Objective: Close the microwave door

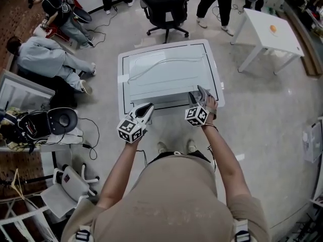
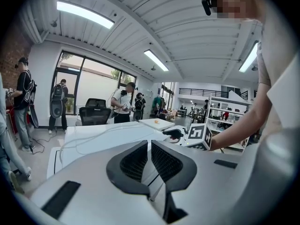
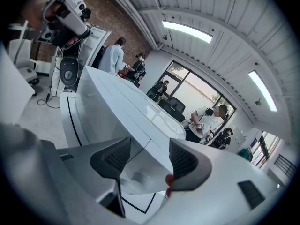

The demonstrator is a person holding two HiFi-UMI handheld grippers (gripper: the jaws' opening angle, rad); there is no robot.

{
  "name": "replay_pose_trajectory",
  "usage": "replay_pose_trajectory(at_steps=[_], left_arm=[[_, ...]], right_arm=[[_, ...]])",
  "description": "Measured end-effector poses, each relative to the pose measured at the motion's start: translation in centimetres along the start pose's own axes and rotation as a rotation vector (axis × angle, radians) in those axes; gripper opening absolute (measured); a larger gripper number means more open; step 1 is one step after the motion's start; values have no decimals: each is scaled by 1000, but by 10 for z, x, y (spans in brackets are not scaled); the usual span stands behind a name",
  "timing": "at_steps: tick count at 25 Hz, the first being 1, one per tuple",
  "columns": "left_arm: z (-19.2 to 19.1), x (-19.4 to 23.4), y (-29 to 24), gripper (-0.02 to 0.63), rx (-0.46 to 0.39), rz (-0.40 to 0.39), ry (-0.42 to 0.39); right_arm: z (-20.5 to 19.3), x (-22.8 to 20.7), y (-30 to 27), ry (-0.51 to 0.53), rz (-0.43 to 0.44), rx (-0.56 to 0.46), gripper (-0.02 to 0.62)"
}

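A white microwave (image 1: pixel 169 74) stands on a white table (image 1: pixel 121 92) with a black line round its top, right in front of me. Its front edge (image 1: pixel 166 103) faces me, and from above the door looks flush with the body. My right gripper (image 1: pixel 197 93) is open at the front right corner. In the right gripper view (image 3: pixel 149 146) the jaws stand wide apart, with the microwave's (image 3: pixel 126 111) white front edge beyond them and the pads touching nothing. My left gripper (image 1: pixel 149 106) hangs just before the front edge, left of centre. In the left gripper view (image 2: pixel 150 143) it is shut on nothing.
A thin white cable (image 1: pixel 161 64) lies across the microwave's top. A black office chair (image 1: pixel 165 6) stands behind the table, and a small white table (image 1: pixel 270 32) bearing an orange thing (image 1: pixel 273 28) at the back right. People sit and stand at the left (image 1: pixel 50 59) and back.
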State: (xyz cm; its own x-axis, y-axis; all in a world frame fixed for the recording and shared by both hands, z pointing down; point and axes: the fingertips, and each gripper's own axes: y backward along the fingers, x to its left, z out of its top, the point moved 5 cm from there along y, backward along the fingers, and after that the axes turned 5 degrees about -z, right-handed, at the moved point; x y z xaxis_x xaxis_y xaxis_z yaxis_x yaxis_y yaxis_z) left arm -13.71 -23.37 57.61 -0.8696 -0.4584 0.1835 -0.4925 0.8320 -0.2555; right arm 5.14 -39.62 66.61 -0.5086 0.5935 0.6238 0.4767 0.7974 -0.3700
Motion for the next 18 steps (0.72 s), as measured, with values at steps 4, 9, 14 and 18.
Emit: replay_pose_trajectory(at_steps=[4,9,14,18], left_arm=[[7,0,-3,11,-19,-1,-1],[21,0,-4,11,-51,5,-8],[46,-1,1,11,-104,14,-26],[65,-3,0,11,-146,18,-38]], right_arm=[[6,-16,13,-79,22,-36,247],[19,-36,36,-196,62,-97,247],[37,-59,52,-374,113,-137,247],[53,-82,62,-444,115,-195,247]])
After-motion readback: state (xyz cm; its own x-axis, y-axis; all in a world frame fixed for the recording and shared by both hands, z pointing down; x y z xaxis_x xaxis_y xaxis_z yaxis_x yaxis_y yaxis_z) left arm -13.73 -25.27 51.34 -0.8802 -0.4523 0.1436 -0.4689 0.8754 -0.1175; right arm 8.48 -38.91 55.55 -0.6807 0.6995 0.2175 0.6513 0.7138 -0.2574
